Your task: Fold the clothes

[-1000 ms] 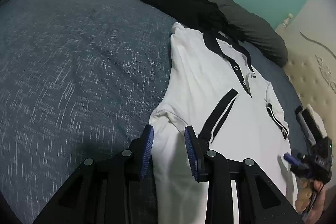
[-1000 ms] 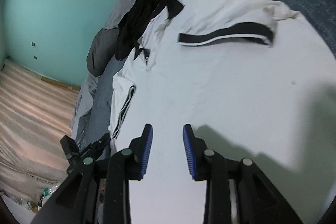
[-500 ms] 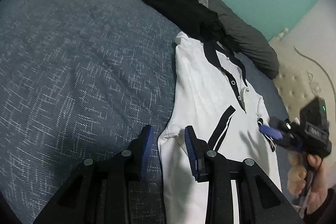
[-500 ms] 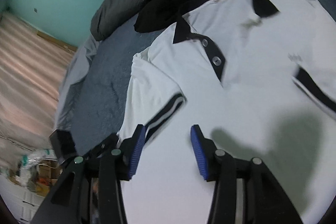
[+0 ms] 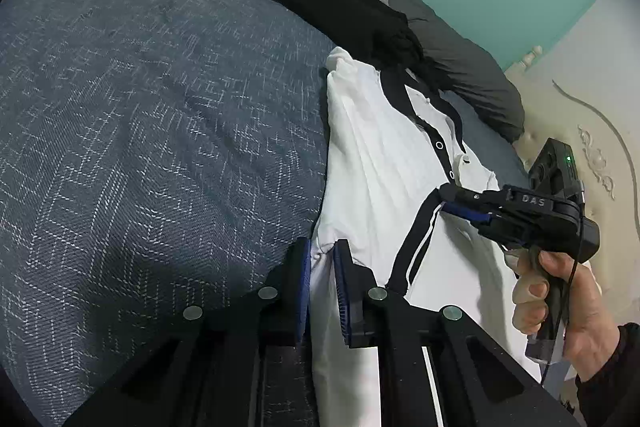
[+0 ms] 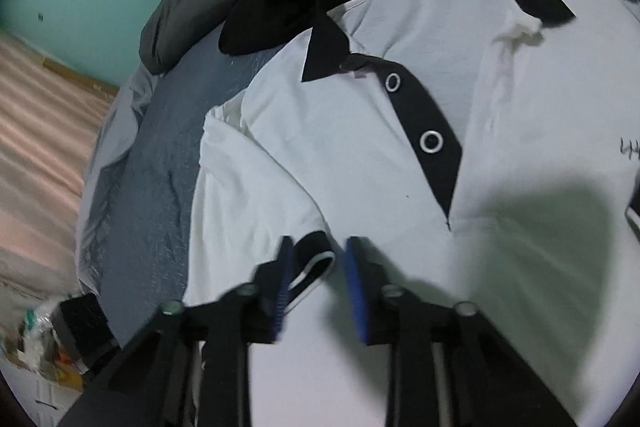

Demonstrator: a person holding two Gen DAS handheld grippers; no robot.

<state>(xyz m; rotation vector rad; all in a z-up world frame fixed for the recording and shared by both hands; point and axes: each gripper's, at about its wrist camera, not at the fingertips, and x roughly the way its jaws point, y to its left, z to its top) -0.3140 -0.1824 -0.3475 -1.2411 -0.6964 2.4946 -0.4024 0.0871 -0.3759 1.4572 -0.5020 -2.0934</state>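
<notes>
left gripper [image 5: 322,259]: pads pinching the white polo shirt [image 5: 372,155] at its sleeve-side edge, apparently to lift a fold. right gripper [image 6: 318,263]: pads apart, straddling the black sleeve cuff [image 6: 316,247]. shirt lies face-up on the blue bedspread [image 5: 140,107]. only the left view shows the hand [image 5: 560,299]; only the right view shows the whole collar.

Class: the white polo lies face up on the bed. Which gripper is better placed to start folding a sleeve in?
Left. The left gripper already has the polo's sleeve edge between its fingers. The right gripper is open, only straddling the other sleeve's cuff.
</notes>
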